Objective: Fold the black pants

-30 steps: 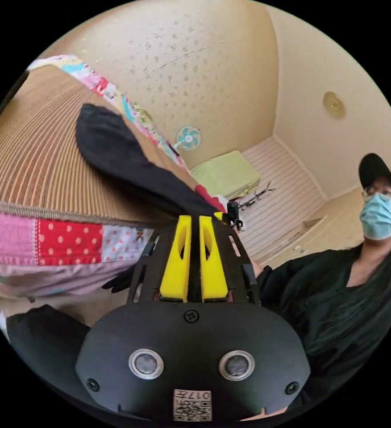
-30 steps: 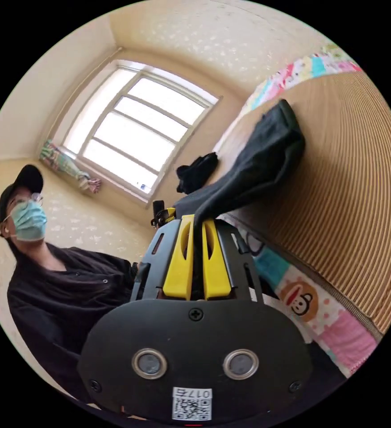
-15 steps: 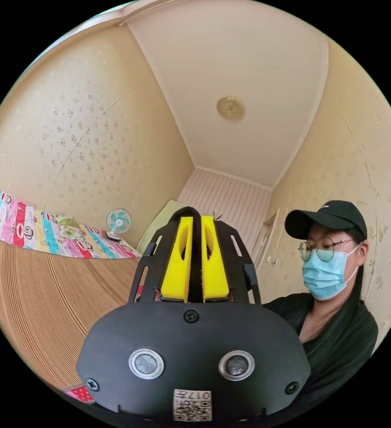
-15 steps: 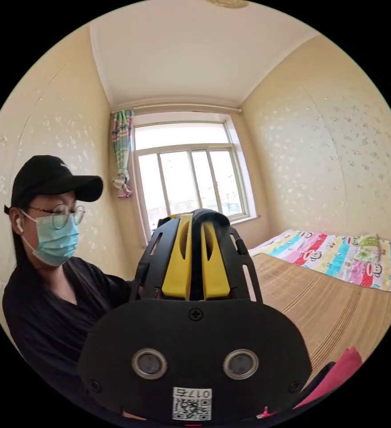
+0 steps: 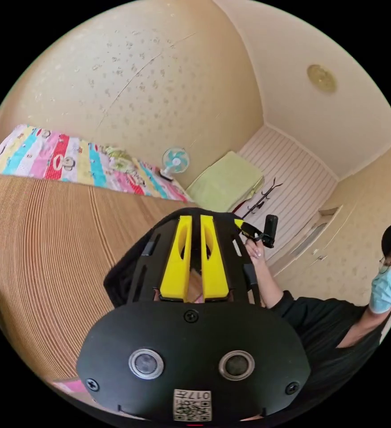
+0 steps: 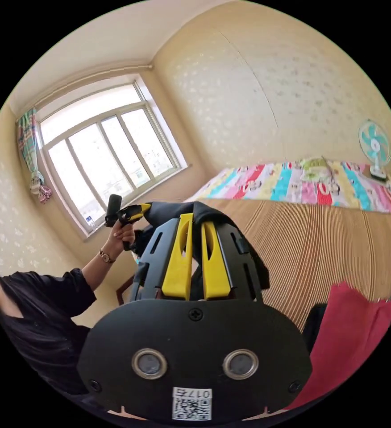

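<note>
Compared with half a second ago, both cameras have tipped back down toward the bed, so the ribbed straw mat and the patchwork sheet beyond it take up more of each view, and in each view the person's other hand has come into sight holding the other gripper. In the left gripper view the left gripper has its yellow jaws drawn close together, with black cloth across their tips; whether both jaws truly press on it is hard to make out. The black pants hang from there as a dark fold to the left of the gripper frame, over the mat, their lower part cut off behind the gripper body. The right gripper, held in a hand, shows just right of the tips, too small to judge. In the right gripper view the right gripper likewise has jaws nearly together, with the black pants bunched over the tips and draping down the right side of the frame; the grip itself is hidden by the cloth. The left gripper sits in a hand beside the window. A red cloth lies at the lower right, partly cut off.
</note>
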`<action>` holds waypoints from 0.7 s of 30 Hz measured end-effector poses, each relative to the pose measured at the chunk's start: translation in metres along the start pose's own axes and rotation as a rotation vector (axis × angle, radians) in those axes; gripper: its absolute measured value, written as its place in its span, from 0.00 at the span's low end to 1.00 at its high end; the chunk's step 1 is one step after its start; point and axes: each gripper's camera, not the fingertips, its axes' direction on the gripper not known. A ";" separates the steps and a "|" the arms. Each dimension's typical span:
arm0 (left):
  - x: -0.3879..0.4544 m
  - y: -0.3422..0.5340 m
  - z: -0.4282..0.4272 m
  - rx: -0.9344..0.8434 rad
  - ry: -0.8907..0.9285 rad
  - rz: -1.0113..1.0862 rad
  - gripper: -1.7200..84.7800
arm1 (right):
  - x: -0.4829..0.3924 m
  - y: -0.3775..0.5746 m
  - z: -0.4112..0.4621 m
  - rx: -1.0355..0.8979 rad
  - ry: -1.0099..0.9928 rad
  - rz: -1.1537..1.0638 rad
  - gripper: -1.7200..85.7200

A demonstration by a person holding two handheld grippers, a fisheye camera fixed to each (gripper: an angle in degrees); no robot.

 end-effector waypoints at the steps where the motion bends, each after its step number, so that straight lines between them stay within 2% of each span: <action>1: -0.022 0.040 0.021 -0.077 -0.023 -0.051 0.07 | 0.007 0.021 0.010 -0.036 -0.007 0.022 0.05; 5: -0.071 0.177 0.067 -0.271 0.011 -0.224 0.08 | 0.037 0.184 0.065 -0.349 -0.023 0.186 0.07; 6: -0.081 0.216 0.074 -0.327 -0.024 -0.305 0.10 | 0.038 0.217 0.073 -0.454 0.037 0.241 0.09; 8: -0.086 0.258 0.067 -0.313 -0.069 -0.395 0.12 | 0.034 0.242 0.074 -0.526 0.162 0.303 0.11; 10: -0.082 0.285 0.043 -0.203 -0.045 -0.435 0.12 | 0.031 0.236 0.062 -0.459 0.227 0.337 0.14; 12: -0.074 0.289 0.030 -0.180 -0.080 -0.438 0.13 | 0.032 0.201 0.052 -0.323 0.223 0.321 0.17; 16: -0.047 0.276 0.005 -0.161 -0.166 -0.341 0.14 | 0.060 0.145 0.086 -0.330 0.226 0.318 0.23; 19: -0.031 0.272 -0.030 -0.109 -0.230 -0.315 0.14 | 0.087 0.104 0.088 -0.207 0.014 0.443 0.23; 21: -0.024 0.281 -0.059 -0.047 -0.259 -0.321 0.14 | 0.103 0.081 0.092 -0.298 -0.290 0.457 0.23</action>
